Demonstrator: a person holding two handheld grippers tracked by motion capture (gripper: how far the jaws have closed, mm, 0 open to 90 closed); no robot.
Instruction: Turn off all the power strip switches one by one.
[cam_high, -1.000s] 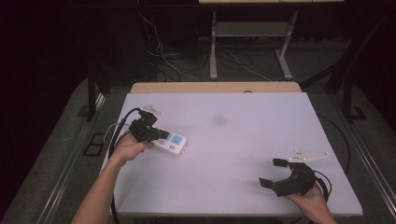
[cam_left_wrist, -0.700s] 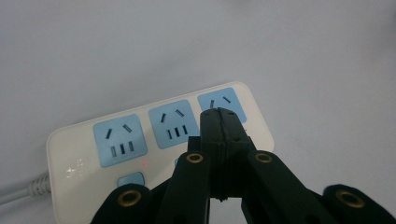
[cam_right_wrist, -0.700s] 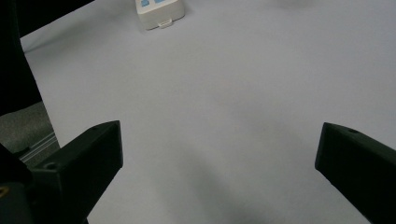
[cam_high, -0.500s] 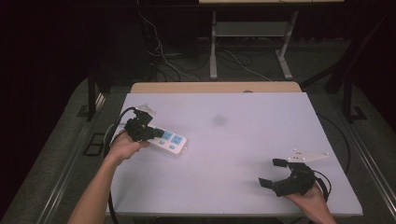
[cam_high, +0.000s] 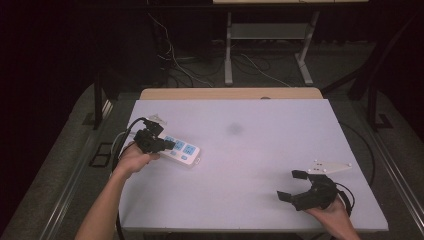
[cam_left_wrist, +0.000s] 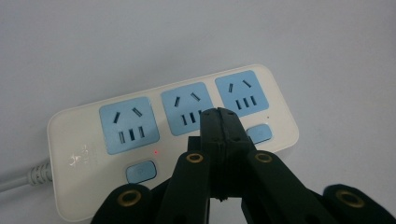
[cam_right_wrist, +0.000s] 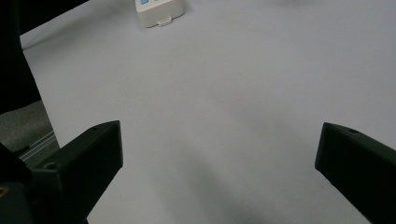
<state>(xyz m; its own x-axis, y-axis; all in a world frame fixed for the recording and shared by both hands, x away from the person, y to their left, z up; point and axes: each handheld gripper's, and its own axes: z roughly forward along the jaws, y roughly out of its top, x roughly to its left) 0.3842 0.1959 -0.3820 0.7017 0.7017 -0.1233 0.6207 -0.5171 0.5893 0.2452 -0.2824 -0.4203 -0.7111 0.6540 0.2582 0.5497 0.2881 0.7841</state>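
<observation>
A white power strip (cam_high: 184, 151) with three blue sockets and two blue switches lies on the left part of the table (cam_high: 240, 165). In the left gripper view the power strip (cam_left_wrist: 84, 140) shows a small red light (cam_left_wrist: 155, 151) beside its left switch. My left gripper (cam_high: 169, 145) is shut with nothing between the jaws. In its own view the left gripper (cam_left_wrist: 219, 116) has its tips over the middle socket, close to the right switch (cam_left_wrist: 259, 133); I cannot tell if they touch. My right gripper (cam_high: 288, 184) rests open near the front right corner.
In the right gripper view the right gripper (cam_right_wrist: 219, 154) has bare table between its jaws, and the end of the power strip (cam_right_wrist: 159, 11) lies far off. A grey cord (cam_left_wrist: 21, 177) leaves the strip's left end. A faint dark smudge (cam_high: 234, 129) marks the table's middle.
My left gripper has shifted slightly to the left over the strip, still shut. The strip and the right gripper have not moved.
</observation>
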